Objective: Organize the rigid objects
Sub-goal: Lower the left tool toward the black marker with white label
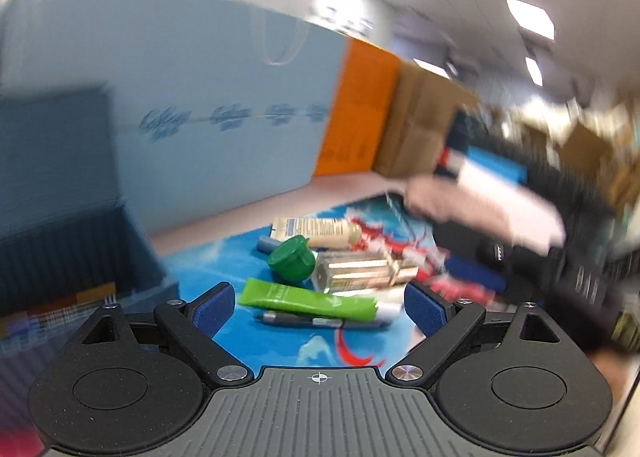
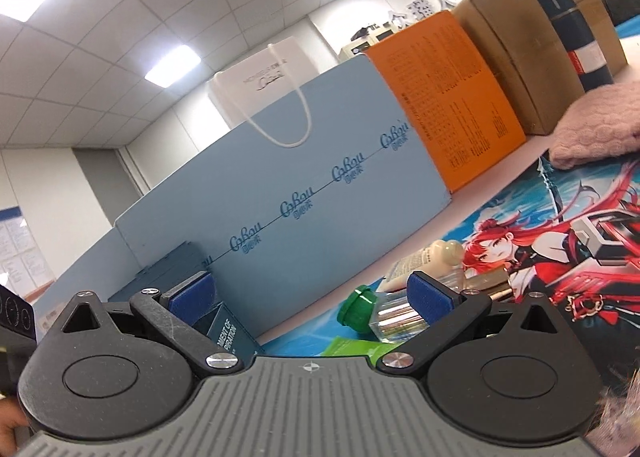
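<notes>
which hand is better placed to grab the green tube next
Left. Its open tongs point down at the green tube, lying just ahead between the fingers. The right tongs angle up toward the boxes.

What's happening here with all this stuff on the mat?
A person holds a pair of tongs in each hand to tidy small items on a printed mat. Both the left tongs and the right tongs are open and empty. Just ahead of the left tongs lie a green tube, a dark pen, a green cap, a clear bottle and a beige tube. Nothing is picked up yet.
</notes>
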A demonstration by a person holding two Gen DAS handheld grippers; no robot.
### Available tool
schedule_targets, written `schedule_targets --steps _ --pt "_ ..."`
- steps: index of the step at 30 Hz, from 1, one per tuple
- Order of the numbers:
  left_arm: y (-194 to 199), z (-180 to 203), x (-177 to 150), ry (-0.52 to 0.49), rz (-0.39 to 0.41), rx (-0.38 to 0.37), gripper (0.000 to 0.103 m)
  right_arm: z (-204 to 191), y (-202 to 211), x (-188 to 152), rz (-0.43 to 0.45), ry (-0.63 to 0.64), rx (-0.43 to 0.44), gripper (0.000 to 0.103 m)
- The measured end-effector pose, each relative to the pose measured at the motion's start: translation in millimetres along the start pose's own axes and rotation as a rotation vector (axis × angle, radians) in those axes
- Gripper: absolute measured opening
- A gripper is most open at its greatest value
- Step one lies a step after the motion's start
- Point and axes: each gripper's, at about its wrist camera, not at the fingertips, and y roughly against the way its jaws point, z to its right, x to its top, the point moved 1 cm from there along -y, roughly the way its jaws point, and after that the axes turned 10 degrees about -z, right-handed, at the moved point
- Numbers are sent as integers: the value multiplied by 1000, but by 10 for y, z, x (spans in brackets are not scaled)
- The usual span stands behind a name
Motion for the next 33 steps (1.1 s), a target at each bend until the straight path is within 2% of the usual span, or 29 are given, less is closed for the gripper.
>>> schedule_targets --steps 2,6,10,12,16,21,25,33 --pt "-64 71 21 -81 -35 20 93 57 7 0 8 -10 7 103" --pt "-170 73 58 -168 -86 25 93 158 39 5 37 -22 16 103" --pt "-273 101 38 -300 -95 67 92 279 72 9 69 -25 22 103" --pt "-341 136 -4 -383 -115 47 92 368 64 6 72 -46 44 103" --pt "-531 266 -80 -462 -152 40 92 497 17 -21 62 -102 63 103" --pt "-821 392 -86 -477 -170 41 91 535 26 -54 54 -112 69 103" --pt "-990 382 -74 -464 -202 33 83 539 30 -71 45 -112 65 103" --pt "-1131 333 78 -418 -175 30 83 528 15 -79 34 -102 66 103"
